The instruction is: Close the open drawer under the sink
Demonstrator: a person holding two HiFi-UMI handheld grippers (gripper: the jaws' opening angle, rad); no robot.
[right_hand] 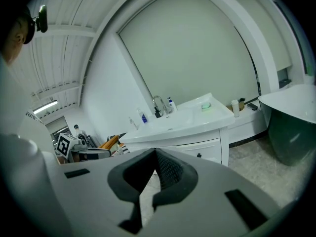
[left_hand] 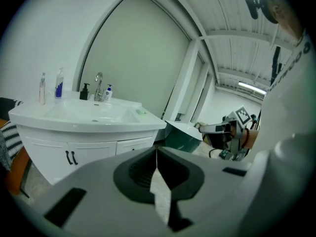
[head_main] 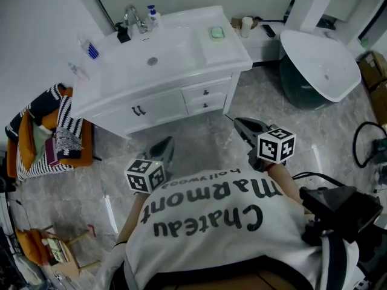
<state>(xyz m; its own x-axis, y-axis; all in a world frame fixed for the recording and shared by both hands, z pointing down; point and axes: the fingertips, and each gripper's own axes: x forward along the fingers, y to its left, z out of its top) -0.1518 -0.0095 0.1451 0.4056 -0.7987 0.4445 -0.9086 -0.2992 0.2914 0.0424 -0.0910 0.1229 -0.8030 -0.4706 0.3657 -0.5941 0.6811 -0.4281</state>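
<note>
Two handheld grippers are held level before a white vanity cabinet (head_main: 158, 109) in a tiled bathroom, well apart from it. The left gripper (head_main: 167, 142) and the right gripper (head_main: 237, 121) are both pointed toward the cabinet. In the left gripper view its jaws are seen pressed together at the tips with nothing between them, and in the right gripper view the same is seen of the right gripper's jaws.

Two small drawers, the upper drawer (head_main: 206, 92) and the lower drawer (head_main: 206, 106), are stacked under the right part of the sink (head_main: 151, 58), beside a pair of doors with dark handles. From these angles it cannot be told whether either drawer front stands out from the cabinet.

A faucet (head_main: 133, 17) is mounted at the back of the sink, and a green soap (head_main: 217, 32) lies on its right rim. A freestanding bathtub (head_main: 320, 62) is seen to the right of the cabinet, and a chair (head_main: 45, 135) draped with striped cloth to its left.
</note>
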